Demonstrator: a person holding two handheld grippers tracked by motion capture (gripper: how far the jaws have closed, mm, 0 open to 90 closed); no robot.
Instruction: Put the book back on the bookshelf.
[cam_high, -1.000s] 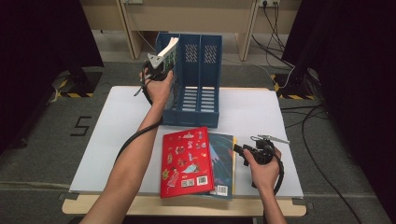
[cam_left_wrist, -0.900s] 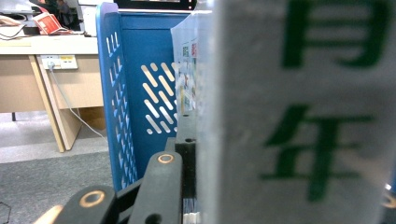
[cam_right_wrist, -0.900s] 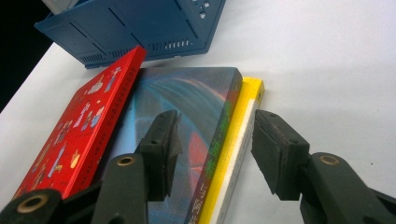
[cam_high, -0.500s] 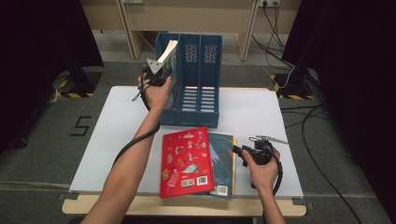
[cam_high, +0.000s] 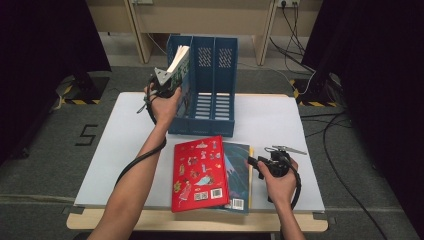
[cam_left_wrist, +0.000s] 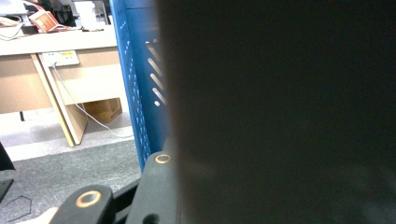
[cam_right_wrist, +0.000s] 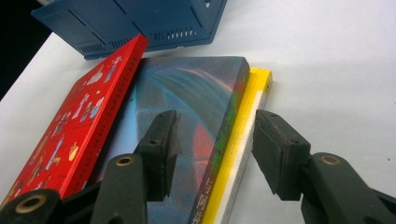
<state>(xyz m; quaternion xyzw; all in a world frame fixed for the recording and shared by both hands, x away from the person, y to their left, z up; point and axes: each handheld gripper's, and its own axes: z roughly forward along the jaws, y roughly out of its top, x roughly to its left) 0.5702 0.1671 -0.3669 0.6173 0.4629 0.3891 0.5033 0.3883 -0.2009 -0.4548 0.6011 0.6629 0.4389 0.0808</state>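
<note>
My left gripper (cam_high: 167, 82) is shut on a green-covered book (cam_high: 179, 62), held upright with its white page edges showing at the top of the left slot of the blue file rack (cam_high: 212, 107). In the left gripper view the book's dark cover (cam_left_wrist: 280, 112) lies against one black finger (cam_left_wrist: 154, 191), and the rack's wall (cam_left_wrist: 140, 93) stands just behind. My right gripper (cam_high: 251, 167) stands open at the right edge of a flat stack. Its pads straddle the edges of a teal book (cam_right_wrist: 187, 102) and a yellow book (cam_right_wrist: 245, 112), with small gaps. A red book (cam_high: 197, 172) lies on top, to the left.
The white table (cam_high: 125, 150) holds the rack at the back middle and the stack near the front edge. Black cables trail from both grippers. Wooden desk legs and floor cables lie beyond the table.
My left hand has carried the green book a little down and in toward the rack's left slot. The right gripper and the book stack have not moved.
</note>
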